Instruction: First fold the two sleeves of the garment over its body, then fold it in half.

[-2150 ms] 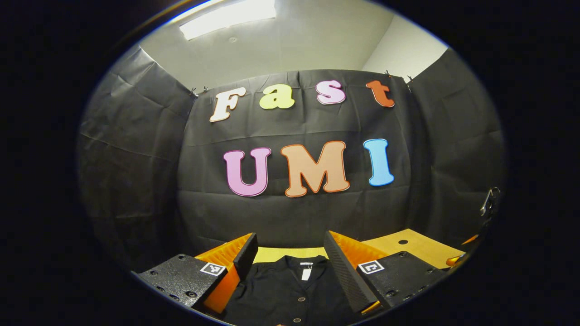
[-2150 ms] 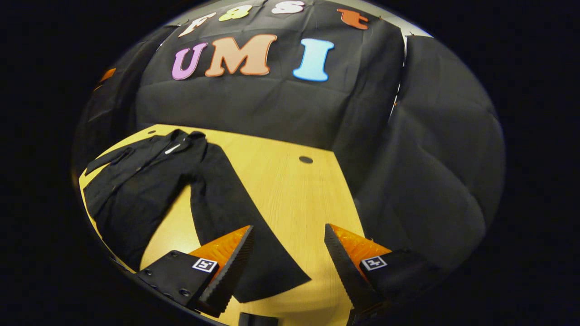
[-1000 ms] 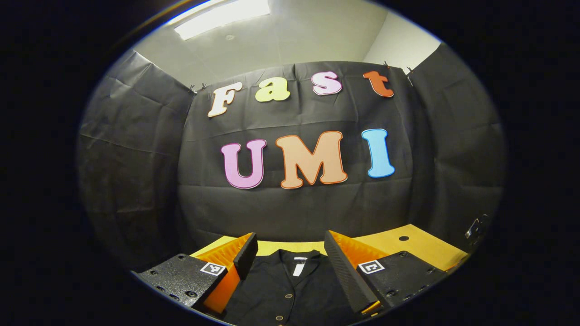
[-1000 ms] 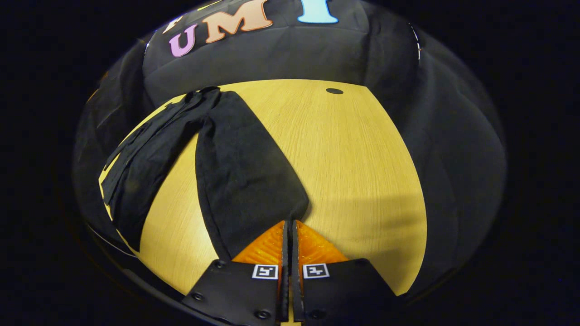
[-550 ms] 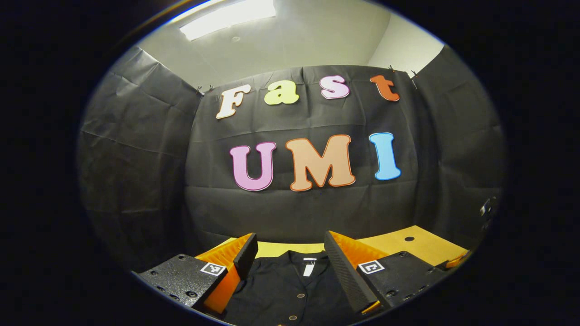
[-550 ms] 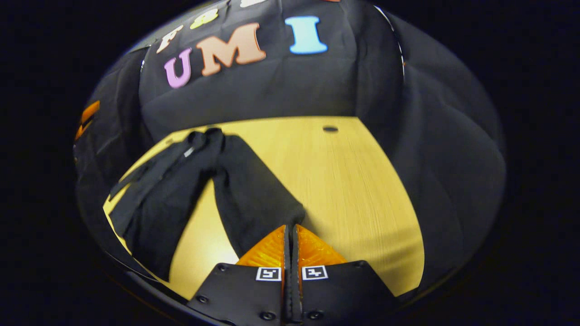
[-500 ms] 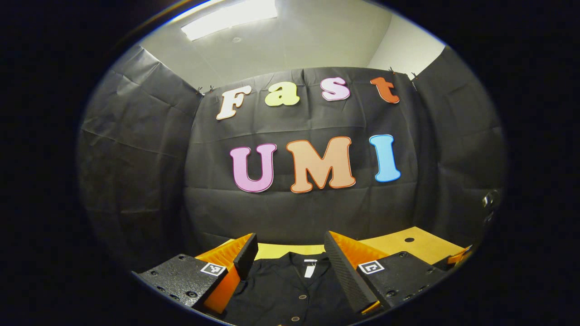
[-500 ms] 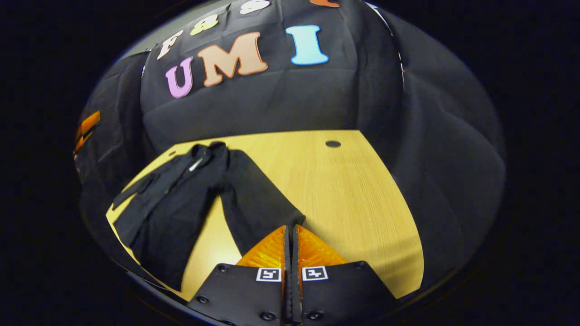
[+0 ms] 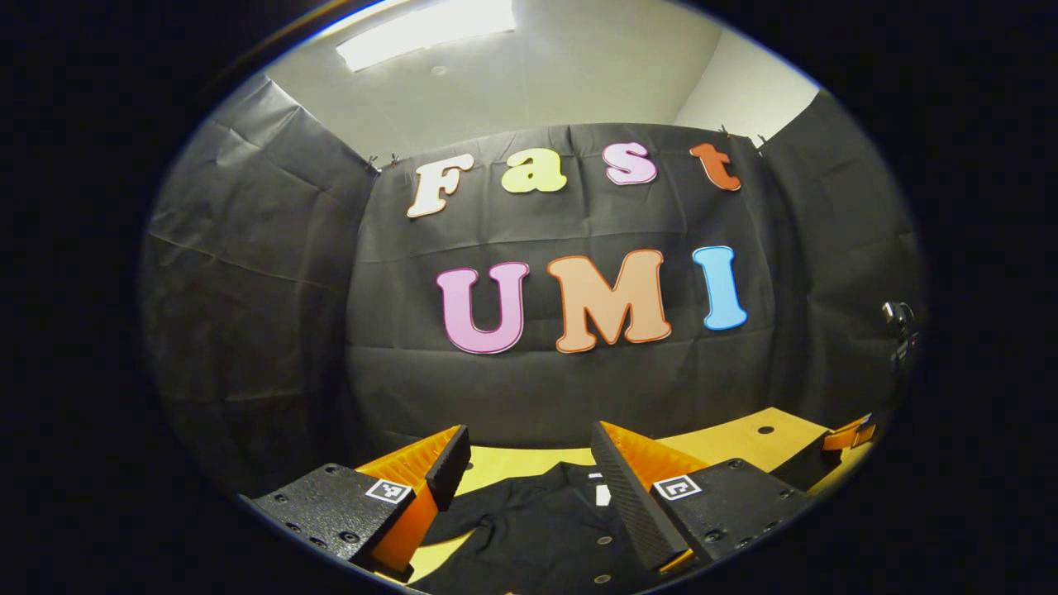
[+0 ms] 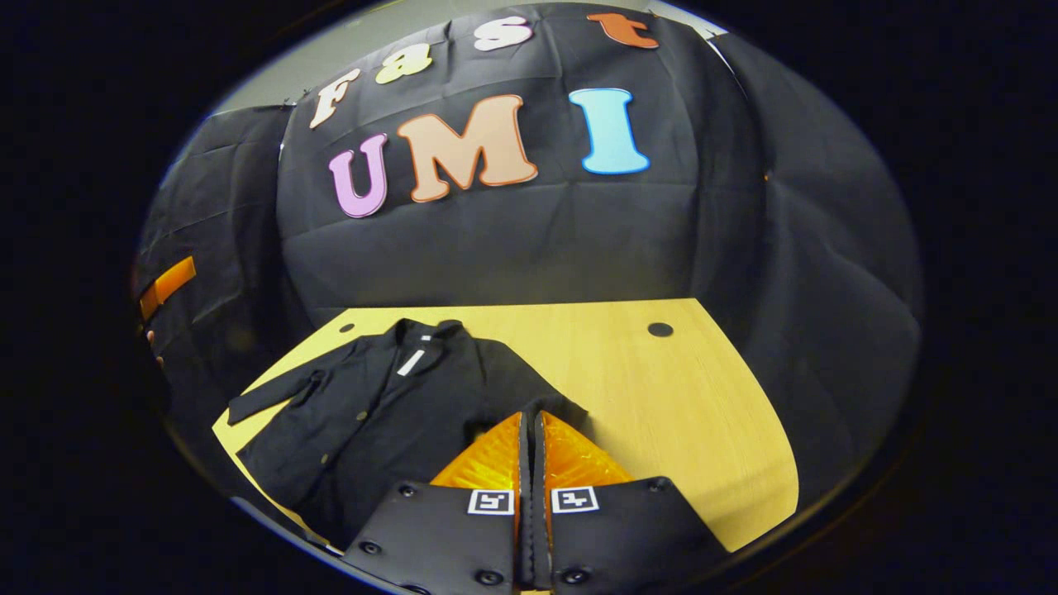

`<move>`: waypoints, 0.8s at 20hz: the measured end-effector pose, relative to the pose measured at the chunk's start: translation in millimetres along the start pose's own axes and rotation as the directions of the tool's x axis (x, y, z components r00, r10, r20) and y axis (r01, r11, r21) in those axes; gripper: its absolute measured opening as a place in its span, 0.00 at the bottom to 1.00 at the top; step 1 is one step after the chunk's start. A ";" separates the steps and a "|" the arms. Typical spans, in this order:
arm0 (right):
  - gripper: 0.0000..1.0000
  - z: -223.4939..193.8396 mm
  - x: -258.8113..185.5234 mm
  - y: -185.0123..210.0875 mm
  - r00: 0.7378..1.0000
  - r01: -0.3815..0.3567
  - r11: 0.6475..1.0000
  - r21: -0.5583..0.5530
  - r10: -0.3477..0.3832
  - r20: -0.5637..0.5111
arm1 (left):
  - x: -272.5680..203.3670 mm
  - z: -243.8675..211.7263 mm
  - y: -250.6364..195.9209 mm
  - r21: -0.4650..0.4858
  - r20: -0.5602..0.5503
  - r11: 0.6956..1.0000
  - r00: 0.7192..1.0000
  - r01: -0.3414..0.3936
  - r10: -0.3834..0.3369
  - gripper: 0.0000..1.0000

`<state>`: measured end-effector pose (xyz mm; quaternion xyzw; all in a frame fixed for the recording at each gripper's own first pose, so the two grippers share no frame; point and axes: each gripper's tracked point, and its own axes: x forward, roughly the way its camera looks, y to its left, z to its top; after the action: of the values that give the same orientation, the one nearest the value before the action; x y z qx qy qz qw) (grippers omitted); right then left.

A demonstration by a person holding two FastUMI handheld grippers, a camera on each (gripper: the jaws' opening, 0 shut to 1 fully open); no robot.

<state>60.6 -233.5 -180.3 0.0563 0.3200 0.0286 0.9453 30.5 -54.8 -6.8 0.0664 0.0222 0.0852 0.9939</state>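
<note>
Right gripper: closed on sleeve, carried over black jacket since a second ago.
Left gripper: wide open, empty, above collar.
Bench: jacket only.

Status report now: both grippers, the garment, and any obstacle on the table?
Left gripper open above garment. Right gripper shut on sleeve end, over the body. Other sleeve unfolded. Table: no obstacle seen.

No text I can read.
I see a white tag at the collar of the garment, too small to read.
</note>
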 end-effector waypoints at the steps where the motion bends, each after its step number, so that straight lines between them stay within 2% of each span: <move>1: 0.02 9.3 1.4 12.0 1.000 -0.009 1.000 -0.003 0.009 0.013 | -0.4 0.9 8.2 -0.002 0.005 1.000 1.000 -0.004 0.004 0.90; 2: 0.02 17.2 3.4 24.7 1.000 -0.022 1.000 0.000 0.022 0.022 | -1.1 3.0 16.2 -0.003 0.009 1.000 1.000 -0.009 0.009 0.93; 4: 0.00 30.5 6.9 49.8 0.998 -0.047 0.999 0.013 0.047 0.044 | -2.3 3.7 34.1 -0.006 0.014 1.000 1.000 -0.018 0.018 0.90; 5: 0.02 37.1 10.3 60.9 0.998 -0.051 0.999 0.002 0.051 0.048 | -3.3 1.1 42.1 -0.006 0.013 1.000 1.000 -0.024 0.024 0.90; 8: 0.02 53.8 18.6 96.9 0.996 -0.067 0.995 -0.069 0.071 0.062 | -3.3 -5.5 66.2 -0.009 0.004 0.999 0.999 -0.042 0.042 0.90; 9: 0.02 59.4 22.3 109.7 0.995 -0.076 0.993 -0.095 0.082 0.065 | -3.9 -7.5 74.4 -0.009 0.003 0.999 0.999 -0.048 0.048 0.93; 11: 0.02 68.4 31.1 140.2 0.992 -0.102 0.986 -0.129 0.111 0.064 | -5.3 -12.9 92.1 -0.009 -0.002 0.998 0.998 -0.059 0.059 0.90; 12: 0.05 69.9 36.1 156.0 0.990 -0.117 0.983 -0.143 0.127 0.062 | -4.7 -14.7 101.6 -0.010 -0.004 0.998 0.998 -0.064 0.064 0.93; 14: 0.02 71.0 47.5 185.2 0.987 -0.141 0.975 -0.169 0.152 0.053 | -2.9 -19.1 121.1 -0.010 -0.010 0.997 0.997 -0.082 0.082 0.90; 15: 0.02 73.2 52.7 198.9 0.985 -0.152 0.972 -0.181 0.164 0.050 | -2.8 -22.5 132.9 -0.009 -0.013 0.996 0.996 -0.092 0.092 0.93; 16: 0.02 73.6 58.7 212.4 0.984 -0.160 0.968 -0.192 0.172 0.046 | -2.0 -24.8 143.6 -0.008 -0.015 0.995 0.995 -0.101 0.101 0.90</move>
<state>148.1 -24.0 -131.1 -0.0054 0.2806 0.1359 0.9501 3.2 88.2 -11.8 0.0623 0.0257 0.1360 0.9884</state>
